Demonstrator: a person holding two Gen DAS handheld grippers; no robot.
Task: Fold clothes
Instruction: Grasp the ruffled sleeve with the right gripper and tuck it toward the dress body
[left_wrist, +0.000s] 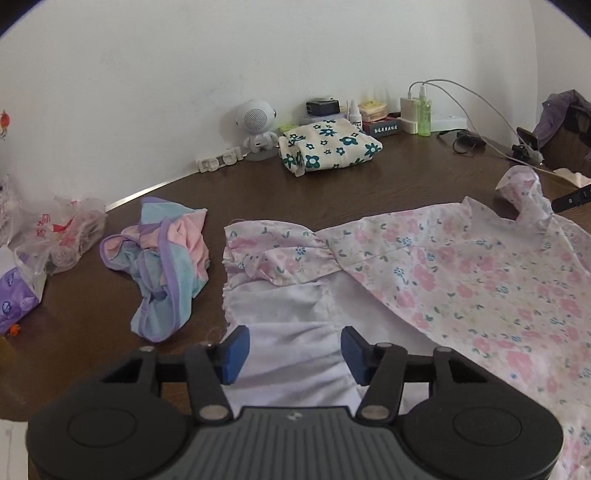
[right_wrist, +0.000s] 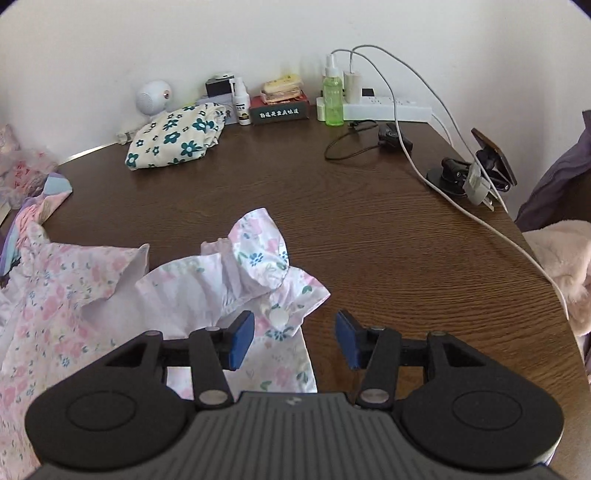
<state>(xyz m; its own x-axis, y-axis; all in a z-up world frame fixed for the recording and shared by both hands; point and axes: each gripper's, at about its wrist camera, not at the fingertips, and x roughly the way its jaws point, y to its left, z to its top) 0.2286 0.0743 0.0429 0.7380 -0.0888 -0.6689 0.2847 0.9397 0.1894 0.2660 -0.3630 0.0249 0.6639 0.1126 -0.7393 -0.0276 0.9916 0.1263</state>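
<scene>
My pink floral garment (left_wrist: 461, 266) lies spread on the brown table (right_wrist: 369, 221), its long axis running left to right across my front, from about 9 o'clock to 3 o'clock. Part of it is turned over so the white inner side shows.

My left gripper (left_wrist: 294, 350) hangs over the left end, directly above that white lining, so the cloth runs away from it toward 2 o'clock. Its blue pads stand well apart with nothing between them.

My right gripper (right_wrist: 294, 339) sits at the other end, where a ruffled sleeve (right_wrist: 258, 243) stands bunched up at 11 o'clock, just ahead of the left pad. The edge with a white button (right_wrist: 277, 316) lies in the gap between the pads, nearer the left one. These pads are also wide apart and grip nothing.

So each hand is nearest its own end. I judge that the raised sleeve is the right hand's business.

A cream garment with teal flowers (left_wrist: 328, 146) sits folded at 12 o'clock by the wall, and a pastel striped garment (left_wrist: 166, 258) lies crumpled at 10 o'clock from my left gripper.
</scene>
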